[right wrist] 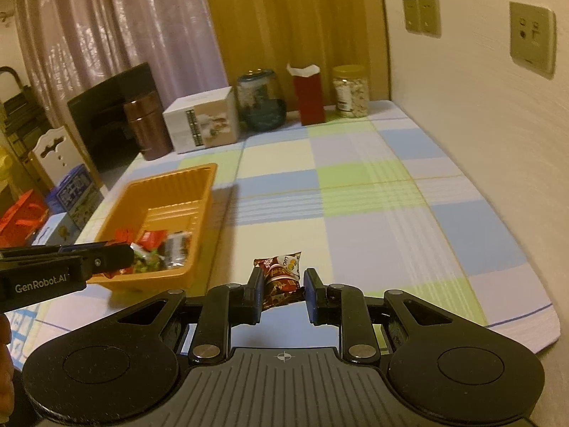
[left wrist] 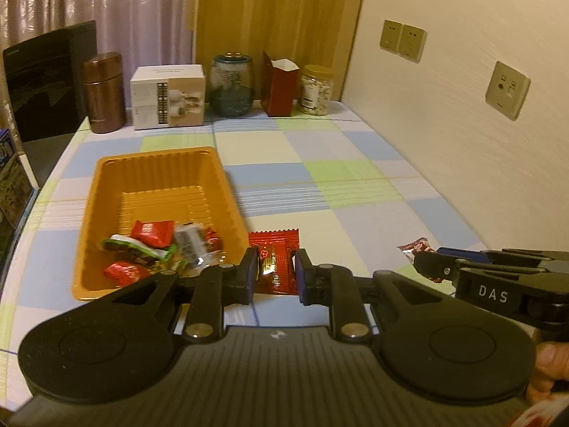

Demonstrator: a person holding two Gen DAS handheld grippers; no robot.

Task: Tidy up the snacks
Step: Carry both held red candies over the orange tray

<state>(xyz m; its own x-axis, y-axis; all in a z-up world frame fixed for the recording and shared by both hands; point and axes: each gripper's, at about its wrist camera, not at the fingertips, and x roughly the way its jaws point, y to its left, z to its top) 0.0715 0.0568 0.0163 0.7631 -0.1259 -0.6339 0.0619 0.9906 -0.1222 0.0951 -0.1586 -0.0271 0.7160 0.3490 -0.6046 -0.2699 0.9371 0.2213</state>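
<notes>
With a red packet (left wrist: 275,267) clamped in the left gripper (left wrist: 275,271) and a brown packet (right wrist: 281,279) pinched in the right gripper (right wrist: 282,290), both just outside the orange tray (left wrist: 106,192), 1 could be dropped onto the counter (left wrist: 320,185), since the brown one's hold seems slight.

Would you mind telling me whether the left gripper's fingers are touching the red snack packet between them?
Touching: the left wrist view shows both fingers pressed against the sides of the red snack packet, no gap.

Dim warm indoor light, slight motion blur, fisheye bending at edges.
</notes>
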